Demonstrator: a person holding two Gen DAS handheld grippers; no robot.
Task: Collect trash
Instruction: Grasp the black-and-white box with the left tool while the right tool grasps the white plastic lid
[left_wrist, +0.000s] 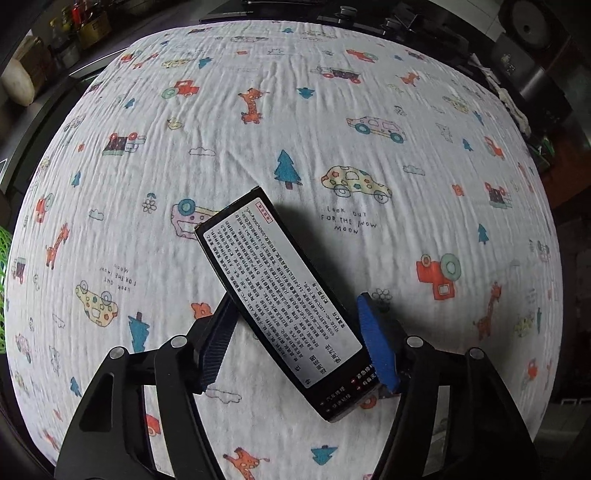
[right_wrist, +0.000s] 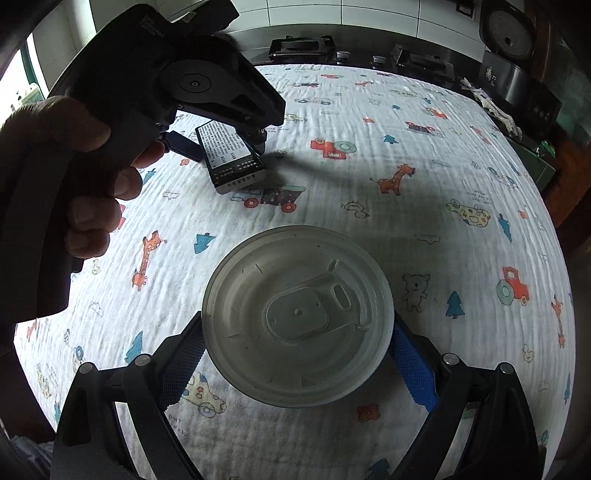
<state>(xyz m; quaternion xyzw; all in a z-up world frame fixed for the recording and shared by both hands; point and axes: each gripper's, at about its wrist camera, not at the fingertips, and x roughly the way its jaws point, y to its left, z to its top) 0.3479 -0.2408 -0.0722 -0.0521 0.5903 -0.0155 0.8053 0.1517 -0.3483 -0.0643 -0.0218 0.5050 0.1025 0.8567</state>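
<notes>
Your left gripper (left_wrist: 295, 299) has the black box (left_wrist: 280, 310) between its pads, one pad against each long side, so it looks clamped on the box, though how firmly the grip has set you cannot judge from here. What matters is the box's long axis. It does not run straight out along the fingers. It slants across them, with the far end off to the left and the near end tucked in by the right pad, so the pads meet it askew. Expect it to swivel when you lift. In the right wrist view the box sits low on the printed cloth (left_wrist: 332, 110) over the counter, under your left hand (right_wrist: 96, 184).

Your right gripper (right_wrist: 295, 326) is on the near side of the box, well apart from it. Its pads are spread wide and pressed on opposite sides of the lidded clear cup (right_wrist: 295, 314), seen from above. So the left hand is the one on the box, and the right is already full.
</notes>
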